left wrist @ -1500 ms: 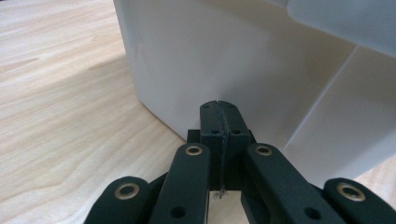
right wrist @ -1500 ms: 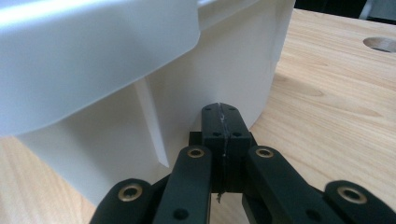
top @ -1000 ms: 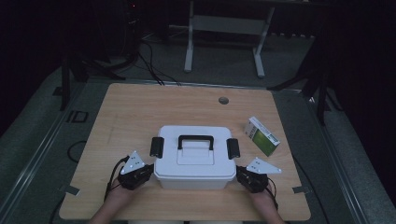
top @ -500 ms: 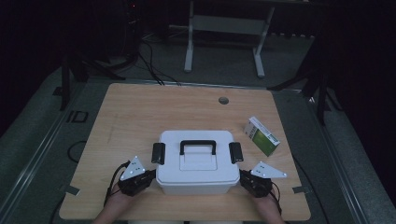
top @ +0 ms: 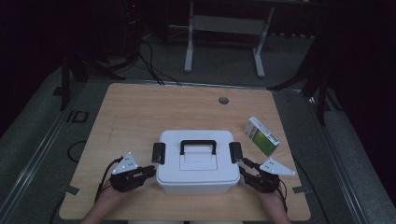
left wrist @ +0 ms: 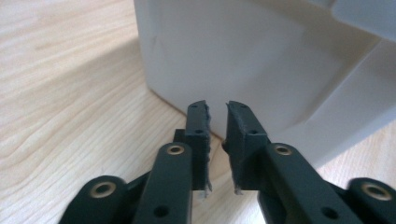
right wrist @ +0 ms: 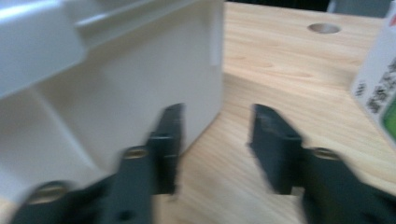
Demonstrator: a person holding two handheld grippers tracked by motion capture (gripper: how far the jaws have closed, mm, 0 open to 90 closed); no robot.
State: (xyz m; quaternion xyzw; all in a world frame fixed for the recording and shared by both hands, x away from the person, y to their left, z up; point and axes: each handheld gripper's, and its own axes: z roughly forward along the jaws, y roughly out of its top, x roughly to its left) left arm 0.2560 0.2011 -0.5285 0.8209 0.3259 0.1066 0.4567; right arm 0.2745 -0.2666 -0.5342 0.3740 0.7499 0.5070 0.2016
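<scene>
A white lidded box (top: 196,179) with a black handle (top: 198,144) and two black side latches stands near the table's front edge. My left gripper (top: 150,171) sits on the table at the box's left side. In the left gripper view the left gripper (left wrist: 217,105) has a narrow gap and nothing in it, just short of the box wall (left wrist: 243,56). My right gripper (top: 244,171) is at the box's right side. The right gripper (right wrist: 217,109) is wide open and empty beside the box (right wrist: 116,84). Both pairs of jaws have just been opening.
A green and white carton (top: 262,136) lies right of the box, and its edge (right wrist: 378,88) is near my right gripper. A round hole (top: 223,100) is in the tabletop at the back. A metal stand (top: 224,28) and cables are on the floor behind.
</scene>
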